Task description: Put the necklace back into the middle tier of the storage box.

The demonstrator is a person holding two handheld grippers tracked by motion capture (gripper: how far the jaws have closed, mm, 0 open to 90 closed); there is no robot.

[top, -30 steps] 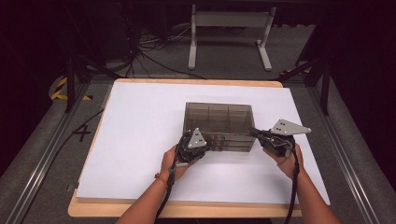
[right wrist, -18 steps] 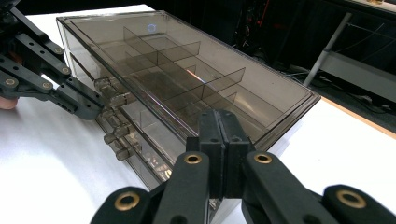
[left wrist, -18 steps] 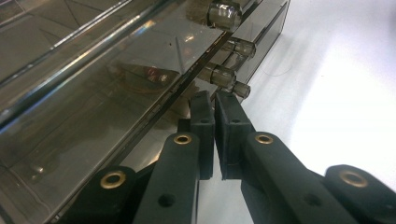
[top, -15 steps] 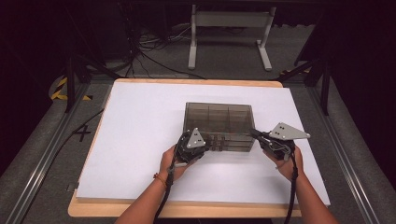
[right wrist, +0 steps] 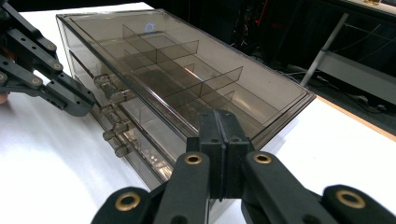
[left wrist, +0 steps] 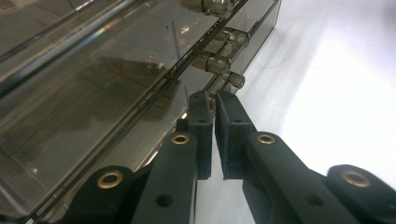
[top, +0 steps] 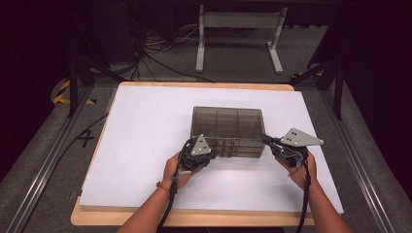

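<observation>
— Where does the smoky transparent plastic drawer box (top: 227, 132) sit?

— On the white tabletop (top: 145, 131), a little toward three o'clock of its middle, its row of small clear knobs (right wrist: 112, 122) facing the person at six o'clock.

— And the left gripper (top: 206, 154)?

— At the box's front face, near its seven o'clock corner. In the left gripper view its jaws are nearly clenched — a thin slit between them — with the tips right at one knob (left wrist: 235, 80); whether they pinch anything I cannot tell.

— The right gripper (top: 266, 139)?

— Jaws clenched flat together on nothing, resting at the box's four o'clock corner, by the top rim.
</observation>
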